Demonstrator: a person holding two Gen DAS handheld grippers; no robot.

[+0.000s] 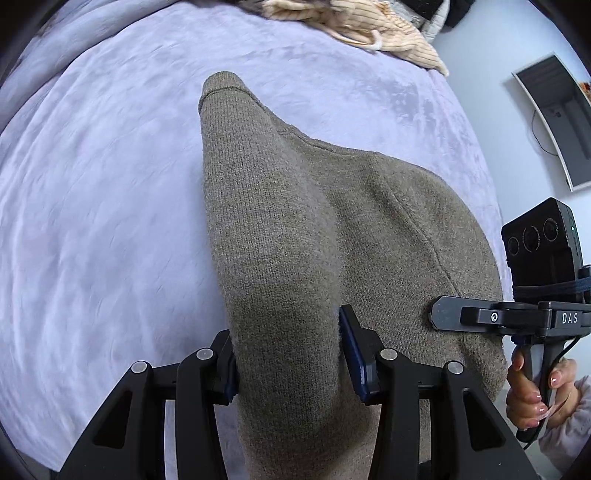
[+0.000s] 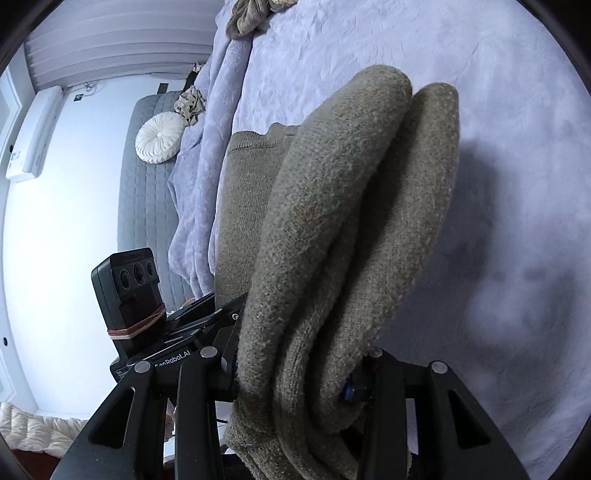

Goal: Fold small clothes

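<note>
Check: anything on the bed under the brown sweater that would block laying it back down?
Nothing visible does. Both the left gripper and right gripper already clamp the brown sweater. The lavender bedspread beneath looks bare; the tan garment lies off at the far edge.

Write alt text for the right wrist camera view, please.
The right gripper clamps a bunched, folded olive-brown knit sweater above a lavender bedspread. The left gripper grips the sweater's other edge at left.
</note>
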